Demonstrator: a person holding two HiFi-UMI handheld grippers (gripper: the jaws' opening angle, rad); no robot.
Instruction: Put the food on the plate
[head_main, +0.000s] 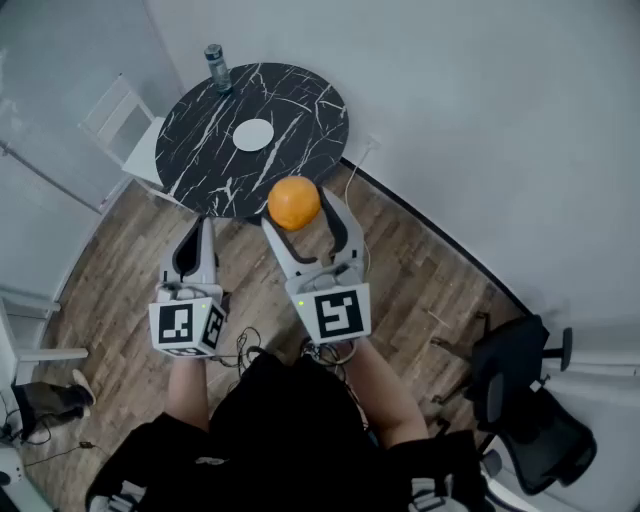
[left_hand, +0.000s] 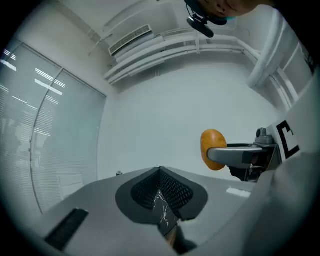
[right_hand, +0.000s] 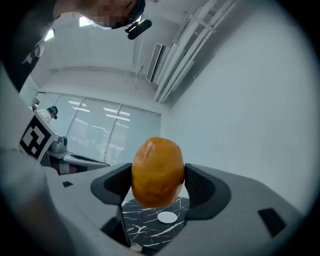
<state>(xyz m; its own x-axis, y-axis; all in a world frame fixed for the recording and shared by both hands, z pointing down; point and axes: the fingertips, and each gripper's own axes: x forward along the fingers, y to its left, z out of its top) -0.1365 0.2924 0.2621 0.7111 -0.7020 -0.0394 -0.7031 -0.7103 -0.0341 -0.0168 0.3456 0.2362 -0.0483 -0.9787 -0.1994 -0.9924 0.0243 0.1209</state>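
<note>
No words, numbers or brand names are showing clearly enough to read anywhere in this room. The left marker cube (head_main: 187, 326) and the right marker cube (head_main: 338, 313) are carrying only black-and-white square code patterns, not letters. Any print on the bottle (head_main: 217, 67) standing on the marble table (head_main: 300, 110) is looking too small to make out.

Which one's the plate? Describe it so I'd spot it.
Find the round black marble table. Near its middle lies the plate, a small flat white disc; the only other thing there, a bottle, stands upright at the far edge.
</note>
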